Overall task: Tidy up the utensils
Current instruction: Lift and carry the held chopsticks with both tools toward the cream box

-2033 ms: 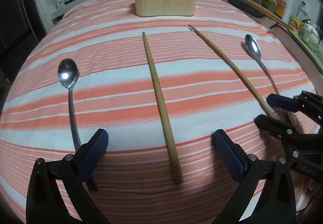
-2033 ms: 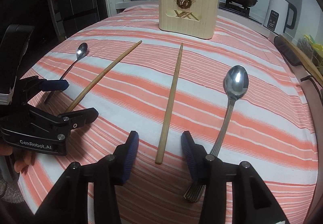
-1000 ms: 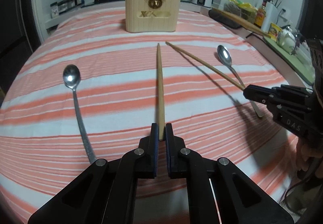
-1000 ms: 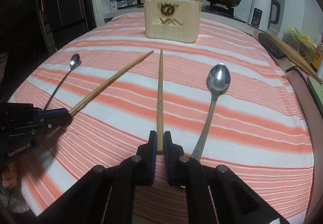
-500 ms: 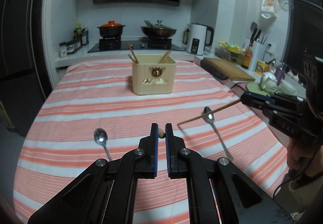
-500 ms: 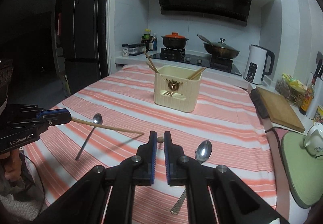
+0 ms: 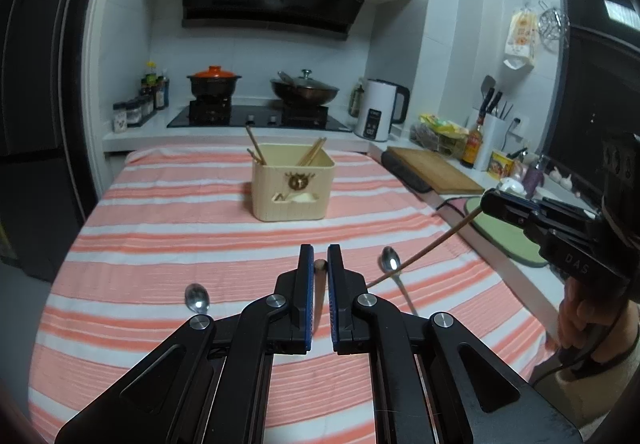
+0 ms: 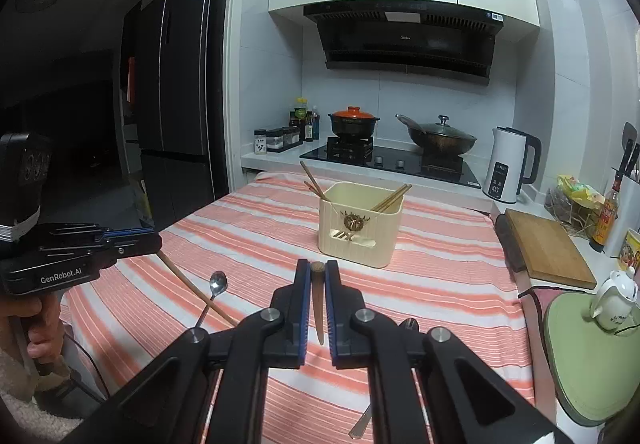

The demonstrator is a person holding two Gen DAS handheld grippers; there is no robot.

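Observation:
In the left wrist view my left gripper is shut on the thick end of a wooden chopstick, held above the striped table. My right gripper hangs at the right, with a second chopstick slanting down from it. The right wrist view shows my right gripper shut on its chopstick, and my left gripper with its chopstick. A cream utensil holder with several chopsticks stands ahead. Two spoons lie on the cloth.
The table wears an orange and white striped cloth. A cutting board, a green mat with a small teapot and a kettle line the right counter. The stove with pots is behind. A fridge stands at the left.
Both grippers shut on a chopstick each, then rose well above the table and tilted up. The chopsticks left the cloth; the spoons stayed put.

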